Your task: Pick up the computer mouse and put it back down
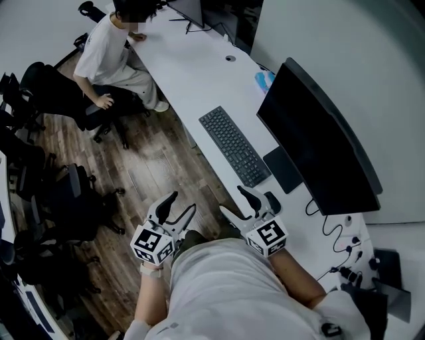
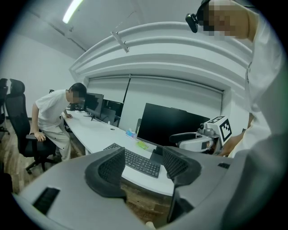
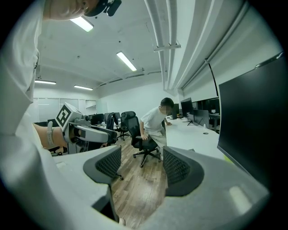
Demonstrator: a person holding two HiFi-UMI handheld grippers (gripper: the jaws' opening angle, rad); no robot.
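Open-plan office, wood-plank floor [image 1: 153, 172], a long white desk [image 1: 192, 73] running along a plain white wall [image 1: 345, 53], with black office chairs [image 1: 63, 196] bunched on the left. Strip lights [image 3: 126, 60] glow overhead — pale ceiling pipes [image 3: 162, 27] run alongside.

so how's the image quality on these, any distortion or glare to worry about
Head view: dim and bluish, with a mild fisheye bend along the desk. Left gripper view: strong barrel distortion inside a round black border, a ceiling light glaring top left. Right gripper view: same round border, ceiling lights blown out, the monitor a featureless black slab.
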